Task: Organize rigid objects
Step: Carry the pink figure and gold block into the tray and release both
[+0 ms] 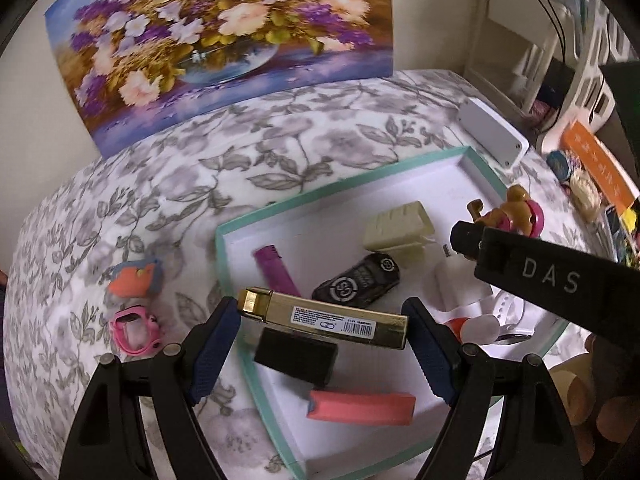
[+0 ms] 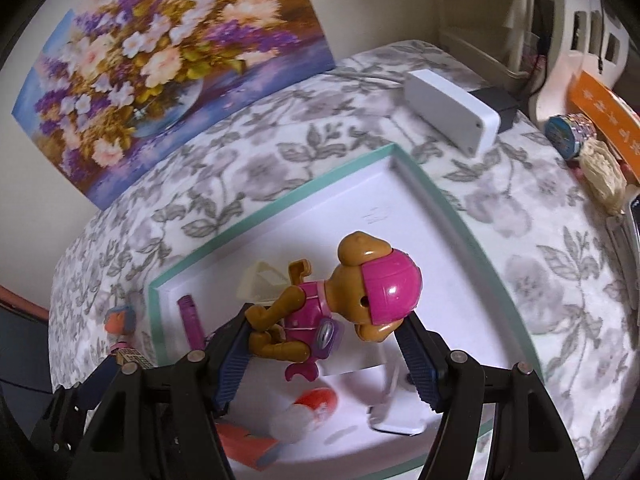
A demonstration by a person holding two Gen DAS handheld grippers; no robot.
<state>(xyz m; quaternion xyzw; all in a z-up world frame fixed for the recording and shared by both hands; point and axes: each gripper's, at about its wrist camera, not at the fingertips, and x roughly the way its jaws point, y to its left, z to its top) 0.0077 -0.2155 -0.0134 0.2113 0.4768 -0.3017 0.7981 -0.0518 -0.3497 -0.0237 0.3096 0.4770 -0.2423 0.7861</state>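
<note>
Two grippers hang over the mint-rimmed tray point(image 1: 224, 264) on the flowered tablecloth point(image 1: 168, 184), and each of yours carries a load. Your left gripper point(image 1: 325, 322) pinches a long gold box point(image 1: 324, 318) end to end between its blue pads, holding it level above a black block point(image 1: 296, 356) and a coral bar point(image 1: 360, 407) that lie on the tray's white floor. Your right gripper point(image 2: 324, 344) clamps a brown toy dog point(image 2: 340, 308) in a pink helmet, one pad on its paws and the other under its head, above the tray's middle. Already in the tray lie a purple lighter point(image 1: 276, 272), a black toy car point(image 1: 358, 282) and a cream hair clip point(image 1: 398, 226). Outside it, to the left on the cloth, sit an orange-and-blue toy point(image 1: 134, 280) and a pink watch point(image 1: 134, 330). A flower painting point(image 1: 224, 36) leans against the wall behind, and a white box point(image 1: 492, 136) rests beyond the tray's far corner.
</note>
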